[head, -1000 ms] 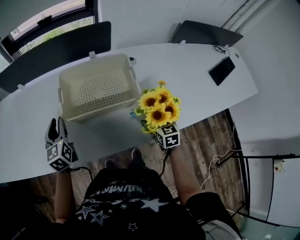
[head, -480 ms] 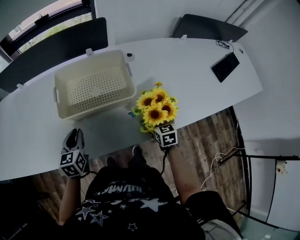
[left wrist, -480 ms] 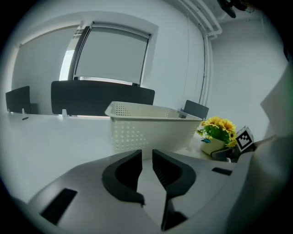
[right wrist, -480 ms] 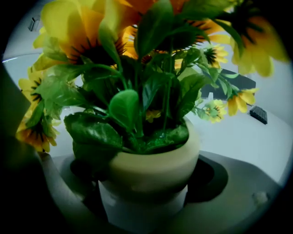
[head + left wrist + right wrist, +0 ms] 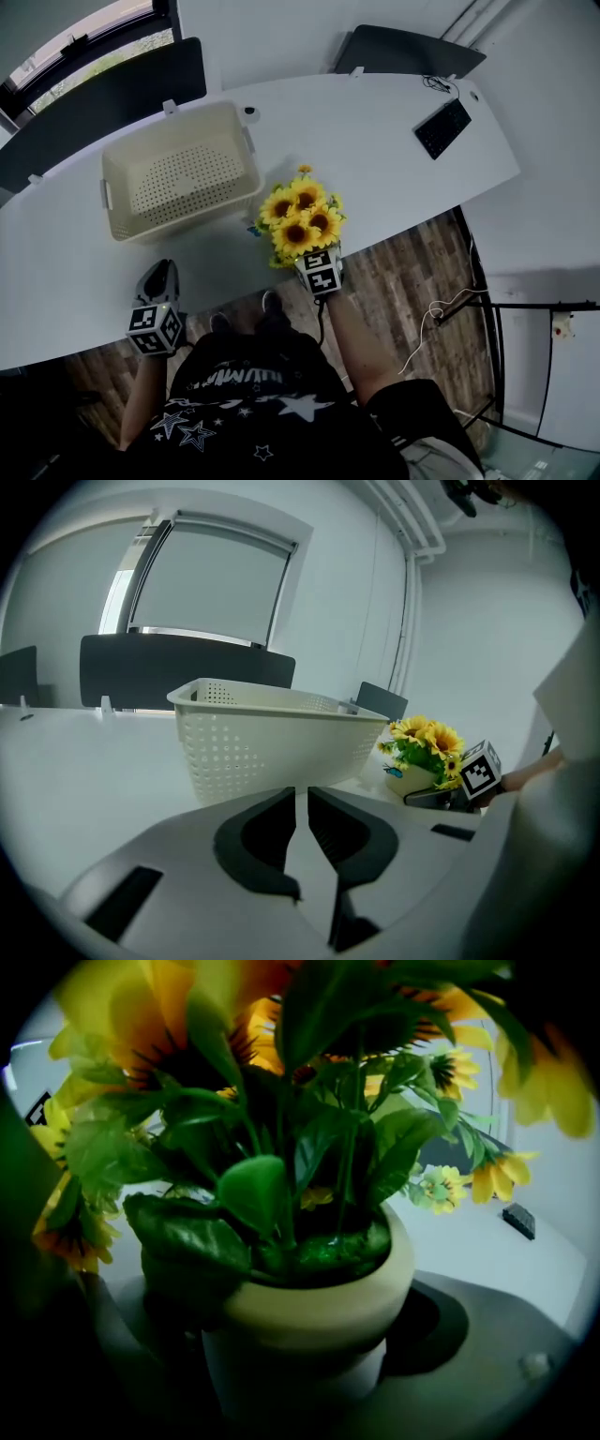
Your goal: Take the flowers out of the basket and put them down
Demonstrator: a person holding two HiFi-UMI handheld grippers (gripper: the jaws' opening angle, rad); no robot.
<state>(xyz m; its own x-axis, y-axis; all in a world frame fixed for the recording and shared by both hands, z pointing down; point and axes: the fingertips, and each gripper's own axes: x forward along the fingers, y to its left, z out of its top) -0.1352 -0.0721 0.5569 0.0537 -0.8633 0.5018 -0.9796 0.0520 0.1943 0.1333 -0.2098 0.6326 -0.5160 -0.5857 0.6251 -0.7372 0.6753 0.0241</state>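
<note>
The sunflowers stand in a cream pot outside the basket, by the table's front edge. My right gripper is shut on the pot; the blooms hide its jaws from above, and its marker cube shows beside the flowers. The cream perforated basket sits empty, left of the flowers. My left gripper hovers at the front edge, below the basket. Its jaws are closing to a narrow slit with nothing between them.
A black keyboard lies at the table's far right corner. Dark chairs stand behind the white table. Wooden floor and cables lie to the right of the person's legs.
My left gripper has shifted right along the front edge and its jaws have narrowed. The flowers and right gripper have kept their place beside the basket.
</note>
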